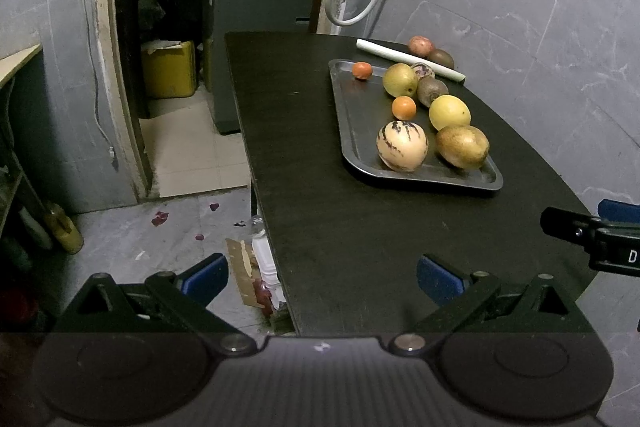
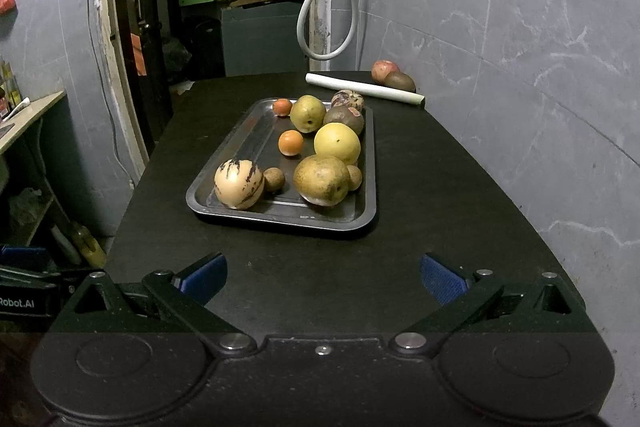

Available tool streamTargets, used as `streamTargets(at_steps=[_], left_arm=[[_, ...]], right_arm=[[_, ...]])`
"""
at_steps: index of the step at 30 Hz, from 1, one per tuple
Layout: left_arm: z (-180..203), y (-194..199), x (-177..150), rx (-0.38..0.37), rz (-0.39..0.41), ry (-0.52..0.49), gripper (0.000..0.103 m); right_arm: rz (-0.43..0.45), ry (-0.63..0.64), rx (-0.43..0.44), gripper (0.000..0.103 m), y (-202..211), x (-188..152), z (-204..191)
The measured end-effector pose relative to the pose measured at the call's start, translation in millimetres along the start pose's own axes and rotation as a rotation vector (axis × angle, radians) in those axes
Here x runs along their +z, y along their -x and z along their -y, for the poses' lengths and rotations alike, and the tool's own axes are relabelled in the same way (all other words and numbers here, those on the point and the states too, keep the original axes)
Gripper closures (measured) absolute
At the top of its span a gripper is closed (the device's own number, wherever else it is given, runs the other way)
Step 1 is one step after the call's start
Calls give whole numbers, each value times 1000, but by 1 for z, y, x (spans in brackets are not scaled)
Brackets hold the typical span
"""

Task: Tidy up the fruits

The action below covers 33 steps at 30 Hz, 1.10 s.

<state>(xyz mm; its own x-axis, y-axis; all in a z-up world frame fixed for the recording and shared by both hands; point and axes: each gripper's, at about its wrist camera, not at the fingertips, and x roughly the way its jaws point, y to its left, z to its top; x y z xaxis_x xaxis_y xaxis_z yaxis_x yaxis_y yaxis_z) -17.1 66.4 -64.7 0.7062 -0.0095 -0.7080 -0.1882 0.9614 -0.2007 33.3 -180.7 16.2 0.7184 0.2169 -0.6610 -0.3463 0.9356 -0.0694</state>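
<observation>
Both tools, left (image 1: 322,277) and right (image 2: 324,277), hang open and empty short of the tray (image 2: 200,195) of fruit; two fruits (image 2: 392,77) sit off-tray by the far bench (image 2: 440,207) edge, likely next pick.

White hose (image 2: 320,23) loops on the wall — yellow bin (image 1: 170,69) beyond the doorway.

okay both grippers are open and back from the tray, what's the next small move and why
Probably reach the right gripper forward toward the reddish fruit behind the white tube. It and a brown fruit lie off the tray, and the right side is nearer.
</observation>
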Motion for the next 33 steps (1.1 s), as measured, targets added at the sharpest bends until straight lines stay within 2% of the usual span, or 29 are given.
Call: streamTargets(at_steps=[4,9,12,33], left_arm=[[1,1,0,18,-9,-11,1],[5,2,4,131,-45,-45,1],[2,1,4,118,-72,-23,1],[4,2,5,111,-74,-32,1]], right_arm=[[3,-8,6,1,0,-1,-1],[5,-8,6,1,0,-2,-1],[6,-10,4,1,0,-2,-1],[6,-8,-1,1,1,-3,1]])
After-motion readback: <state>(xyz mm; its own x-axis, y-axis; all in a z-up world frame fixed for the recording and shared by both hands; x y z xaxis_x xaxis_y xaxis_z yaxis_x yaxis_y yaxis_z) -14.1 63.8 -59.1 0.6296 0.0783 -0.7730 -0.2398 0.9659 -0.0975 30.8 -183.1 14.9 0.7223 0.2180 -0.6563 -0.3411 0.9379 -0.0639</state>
